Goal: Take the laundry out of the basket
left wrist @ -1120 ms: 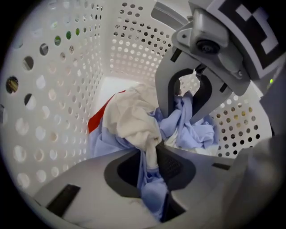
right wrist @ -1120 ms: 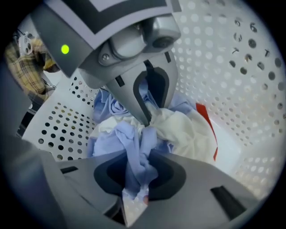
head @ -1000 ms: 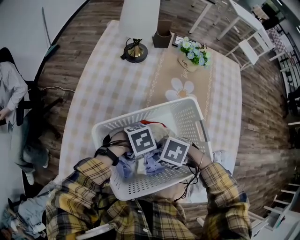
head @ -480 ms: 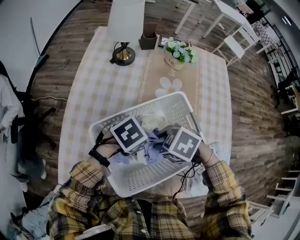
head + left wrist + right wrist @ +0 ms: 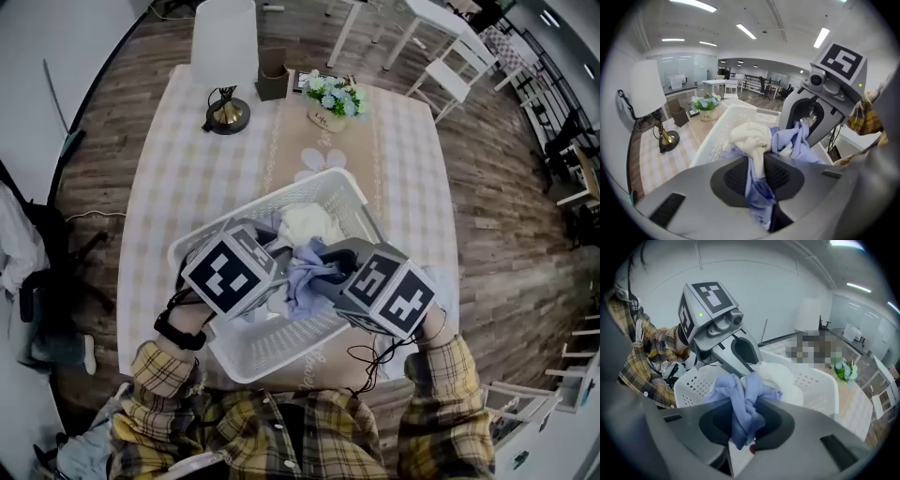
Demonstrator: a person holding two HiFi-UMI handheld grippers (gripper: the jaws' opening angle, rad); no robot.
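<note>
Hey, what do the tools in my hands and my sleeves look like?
The left tool and right tool are grey moulded plastic with black ribbed pads, each topped by a cube of black-and-white square markers. The sleeves are yellow plaid; black wristband, thin black cables.

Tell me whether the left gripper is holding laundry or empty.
Holding. The left gripper is shut on laundry: cream and light blue cloth run pinched between its jaws.

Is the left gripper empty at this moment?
No, the left gripper is shut on blue cloth and cream cloth, plain in its own view.
</note>
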